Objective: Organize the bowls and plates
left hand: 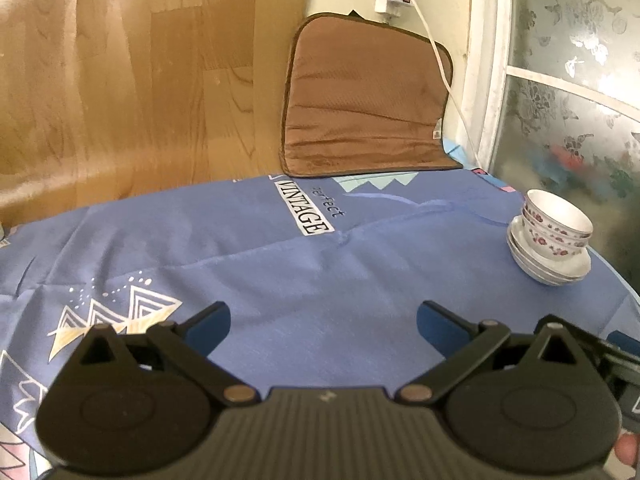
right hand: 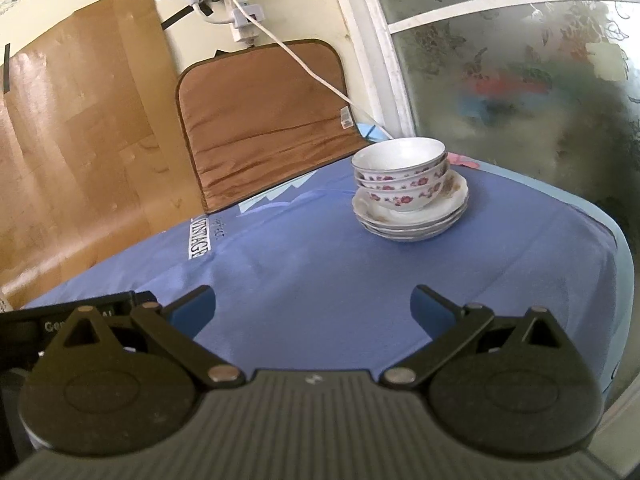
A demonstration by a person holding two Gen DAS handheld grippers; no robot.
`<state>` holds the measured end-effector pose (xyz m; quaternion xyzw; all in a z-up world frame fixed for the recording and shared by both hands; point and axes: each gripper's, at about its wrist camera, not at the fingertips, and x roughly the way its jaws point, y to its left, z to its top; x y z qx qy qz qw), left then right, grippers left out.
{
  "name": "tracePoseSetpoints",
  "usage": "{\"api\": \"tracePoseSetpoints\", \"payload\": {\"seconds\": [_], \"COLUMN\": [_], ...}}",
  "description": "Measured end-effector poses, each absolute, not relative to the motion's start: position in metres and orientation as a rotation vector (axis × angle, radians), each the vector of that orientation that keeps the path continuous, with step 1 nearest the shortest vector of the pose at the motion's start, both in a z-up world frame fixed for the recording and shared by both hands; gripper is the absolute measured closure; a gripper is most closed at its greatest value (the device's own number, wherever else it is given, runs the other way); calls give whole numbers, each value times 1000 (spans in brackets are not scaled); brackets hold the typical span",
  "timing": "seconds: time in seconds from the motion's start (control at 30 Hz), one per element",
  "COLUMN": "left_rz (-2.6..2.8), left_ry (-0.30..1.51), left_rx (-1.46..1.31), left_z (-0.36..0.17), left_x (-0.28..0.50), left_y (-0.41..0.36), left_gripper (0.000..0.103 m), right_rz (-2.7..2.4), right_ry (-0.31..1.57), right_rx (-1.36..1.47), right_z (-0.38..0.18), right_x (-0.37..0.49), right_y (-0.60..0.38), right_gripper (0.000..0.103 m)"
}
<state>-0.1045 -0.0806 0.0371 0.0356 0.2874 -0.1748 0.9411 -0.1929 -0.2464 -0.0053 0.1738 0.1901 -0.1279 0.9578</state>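
Three white floral bowls (right hand: 402,176) sit nested on a stack of white plates (right hand: 412,220) at the far right of the blue-clothed table (right hand: 320,264). The same bowls (left hand: 556,226) and plates (left hand: 548,268) show at the right edge in the left wrist view. My left gripper (left hand: 323,326) is open and empty over the cloth, well left of the stack. My right gripper (right hand: 313,312) is open and empty, short of the stack, which lies ahead and slightly right.
A brown cushion (right hand: 264,120) leans against the wall behind the table. A white cable (right hand: 304,64) runs down from a power strip (right hand: 244,16). A frosted glass door (right hand: 520,80) stands at right. The table edge (right hand: 616,248) curves close to the stack.
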Motion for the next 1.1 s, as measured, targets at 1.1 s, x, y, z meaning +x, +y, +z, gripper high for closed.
{"api": "tracePoseSetpoints", "payload": {"seconds": [1.1], "left_rz": [-281], "left_ry": [580], "left_rx": [226], "left_z": [20], "left_x": [-108], "left_y": [-100], "left_gripper": [0], "right_rz": [-358], "right_ry": [536], "right_rx": [342], "right_z": [-24], "right_x": [-184], "right_y": [-258], "right_gripper": [0]}}
